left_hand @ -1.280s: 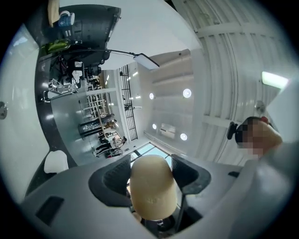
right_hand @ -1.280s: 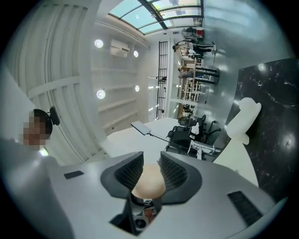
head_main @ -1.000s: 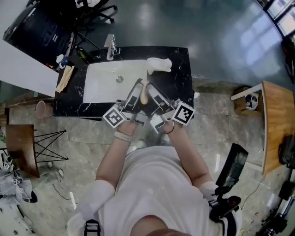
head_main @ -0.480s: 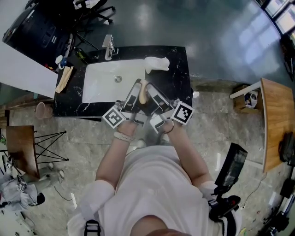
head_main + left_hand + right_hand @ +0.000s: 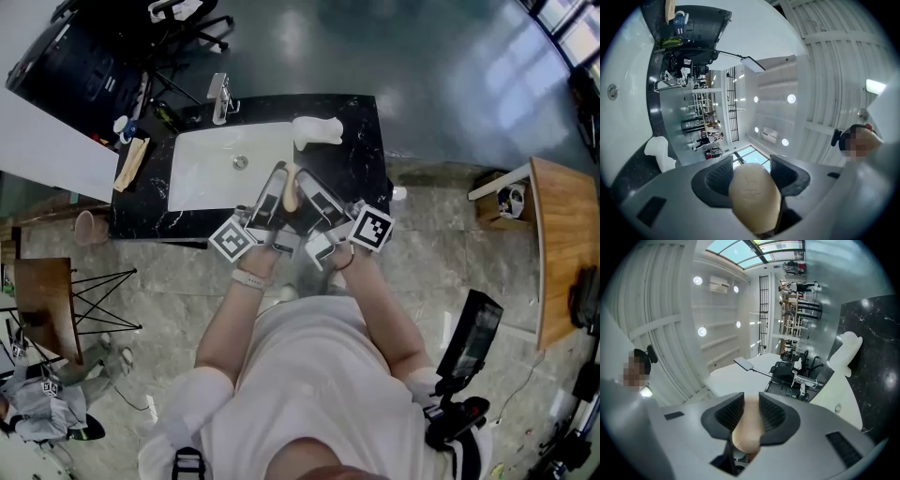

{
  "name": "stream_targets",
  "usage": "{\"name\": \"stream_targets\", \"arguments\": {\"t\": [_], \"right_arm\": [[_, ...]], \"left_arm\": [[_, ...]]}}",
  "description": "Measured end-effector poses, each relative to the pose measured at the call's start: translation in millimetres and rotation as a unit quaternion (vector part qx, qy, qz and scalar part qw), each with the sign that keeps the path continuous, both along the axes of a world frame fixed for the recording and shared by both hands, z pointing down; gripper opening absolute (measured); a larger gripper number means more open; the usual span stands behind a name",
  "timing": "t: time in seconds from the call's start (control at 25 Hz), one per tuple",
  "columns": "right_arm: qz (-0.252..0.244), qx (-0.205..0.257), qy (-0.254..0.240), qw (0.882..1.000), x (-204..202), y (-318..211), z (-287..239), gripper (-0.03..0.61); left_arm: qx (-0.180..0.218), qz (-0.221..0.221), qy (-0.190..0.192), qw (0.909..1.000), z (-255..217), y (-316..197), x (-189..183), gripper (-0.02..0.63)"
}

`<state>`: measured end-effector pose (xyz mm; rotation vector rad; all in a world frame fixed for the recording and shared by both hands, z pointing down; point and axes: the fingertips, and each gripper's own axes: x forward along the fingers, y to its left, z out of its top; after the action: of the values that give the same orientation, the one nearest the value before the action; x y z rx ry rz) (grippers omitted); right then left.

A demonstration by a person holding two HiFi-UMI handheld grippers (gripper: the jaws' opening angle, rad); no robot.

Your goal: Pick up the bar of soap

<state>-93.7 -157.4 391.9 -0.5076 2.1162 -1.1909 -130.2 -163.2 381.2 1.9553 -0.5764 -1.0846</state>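
Right gripper (image 5: 751,409): clamped across the thin way of the bar of soap (image 5: 746,437), ribbed pads pressed to its two broad faces; left gripper (image 5: 751,168): spread wide around the long way of that same bar, jaws just eased inward a little with the soap between them, seemingly touching both pads, though hard to be sure with the bar filling the near view; held up clear of everything, just above the front edge of the sink (image 5: 202,173) in the head view, both tools tilted upward and meeting at the bar; likeliest trouble right at the pads: smooth, rounded, possibly wet, so apt to squirt out under a harder squeeze or a twist of one hand against the other; with two grips on one small bar, risk of a tug-of-war, levering it free of the weaker hold; with too slack a wide grip, a slide toward the jaw roots or a drop; below, a fall into the white basin or onto the black counter (image 5: 361,183), perhaps a skid off the front edge to the floor; farther out, little at stake, white lumpy object (image 5: 319,129) and tap (image 5: 222,94) both well apart from the bar.
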Motion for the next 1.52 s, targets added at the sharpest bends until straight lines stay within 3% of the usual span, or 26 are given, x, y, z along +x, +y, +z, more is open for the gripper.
{"name": "stream_targets", "arguments": {"t": [1.52], "right_arm": [[0.004,-0.005,0.0,1.0,3.7,-4.6,2.1,0.074]], "left_arm": [[-0.003,0.008,0.002,1.0,-1.8,-4.3,4.3,0.248]]}}
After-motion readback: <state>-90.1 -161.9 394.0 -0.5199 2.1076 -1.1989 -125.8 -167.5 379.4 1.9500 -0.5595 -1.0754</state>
